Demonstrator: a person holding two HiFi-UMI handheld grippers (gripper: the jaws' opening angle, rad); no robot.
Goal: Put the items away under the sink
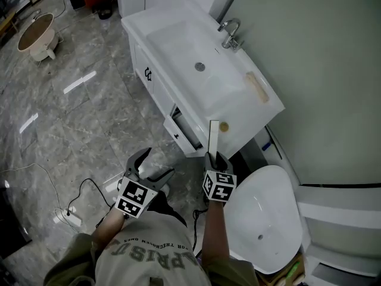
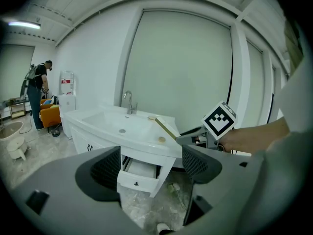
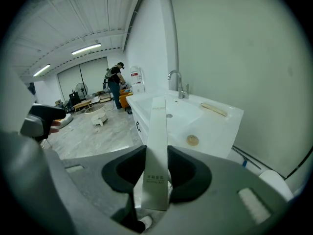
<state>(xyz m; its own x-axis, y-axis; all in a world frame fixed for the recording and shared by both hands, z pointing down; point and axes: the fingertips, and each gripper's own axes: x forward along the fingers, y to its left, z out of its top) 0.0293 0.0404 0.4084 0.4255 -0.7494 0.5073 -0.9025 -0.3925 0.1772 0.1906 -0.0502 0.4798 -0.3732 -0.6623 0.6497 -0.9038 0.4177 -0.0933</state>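
the right claw [image 1: 213, 158] is clamped on a long slim white box [image 1: 214, 137], held upright at frame centre before the white sink surface [image 1: 262, 109]. the left claw [image 1: 156, 164], lower left, gapes wide, empty. the drawer [image 1: 186, 131] beneath stands ajar.

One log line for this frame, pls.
left gripper: open, empty | right gripper: shut on slim white box | drawer: part open | sink top: round disc, beige bar
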